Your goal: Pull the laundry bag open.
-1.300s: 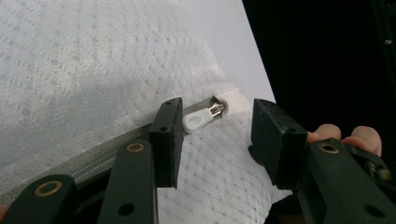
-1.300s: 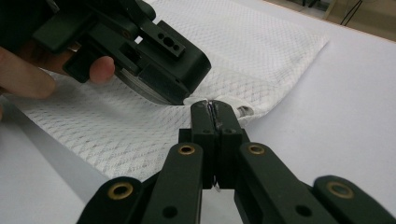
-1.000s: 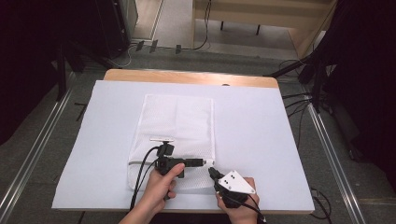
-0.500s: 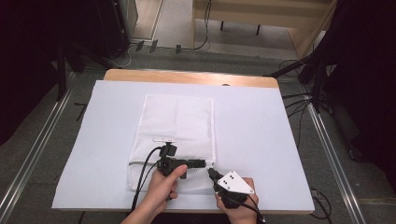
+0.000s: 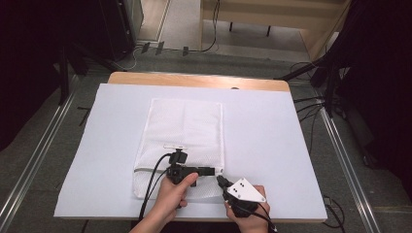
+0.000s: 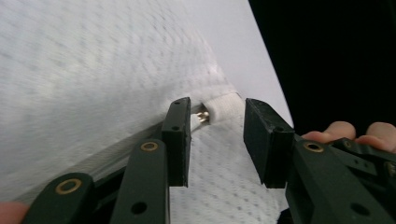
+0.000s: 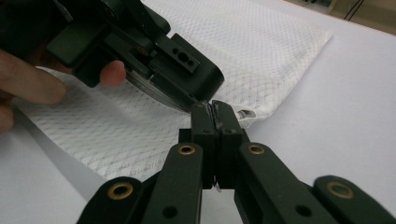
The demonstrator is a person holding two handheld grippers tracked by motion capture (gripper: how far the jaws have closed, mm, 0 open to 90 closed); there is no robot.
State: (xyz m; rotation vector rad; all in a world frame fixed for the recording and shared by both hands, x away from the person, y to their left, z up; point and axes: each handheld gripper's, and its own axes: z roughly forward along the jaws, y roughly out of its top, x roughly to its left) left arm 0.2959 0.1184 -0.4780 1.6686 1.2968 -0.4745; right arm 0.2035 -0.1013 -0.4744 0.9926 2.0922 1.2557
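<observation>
A white mesh bag (image 5: 184, 131) lies flat on the white table cover (image 5: 272, 145). My left gripper (image 5: 210, 171) lies across the bag's near right corner. In the left gripper view its jaws (image 6: 217, 135) stand apart and have just been closing, with the small metal zipper pull (image 6: 203, 116) and the white end tab (image 6: 223, 106) between them; the pads do not press on them. My right gripper (image 5: 221, 180) meets that corner from the near side. Its jaws (image 7: 213, 109) are shut on the hem of the bag (image 7: 243, 51), right under the left gripper's body (image 7: 154, 51).
The table's wooden far edge (image 5: 194, 80) shows beyond the cover. Cables (image 5: 150, 189) trail from the grippers over the near edge. Dark stands and floor cables (image 5: 320, 97) surround the table.
</observation>
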